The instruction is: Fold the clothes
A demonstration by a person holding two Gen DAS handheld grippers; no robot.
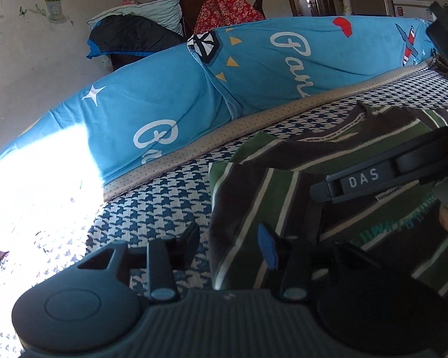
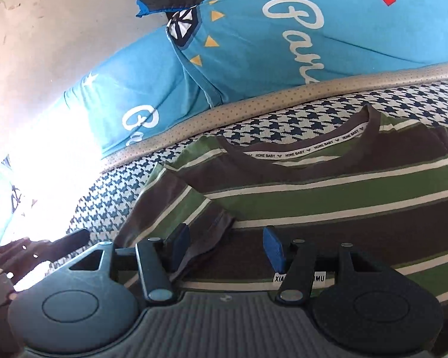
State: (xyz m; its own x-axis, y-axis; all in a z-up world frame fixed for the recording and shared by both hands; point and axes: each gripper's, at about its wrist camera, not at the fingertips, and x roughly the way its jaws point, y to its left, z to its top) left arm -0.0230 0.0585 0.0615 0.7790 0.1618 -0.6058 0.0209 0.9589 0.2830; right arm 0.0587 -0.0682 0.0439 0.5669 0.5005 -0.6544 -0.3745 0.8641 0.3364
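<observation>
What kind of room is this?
Probably a bedroom at home: a rolled blue quilt lies along a houndstooth mattress, with pillows piled behind and a striped shirt spread out for folding.

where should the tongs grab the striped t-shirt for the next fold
Probably the left sleeve, already folded in over the striped t-shirt. Its cuff edge lies as a loose flap on the chest, between the open fingers of the right tongs. Coming in low from the hem side, along the houndstooth sheet, should let one finger slip under that edge.
</observation>
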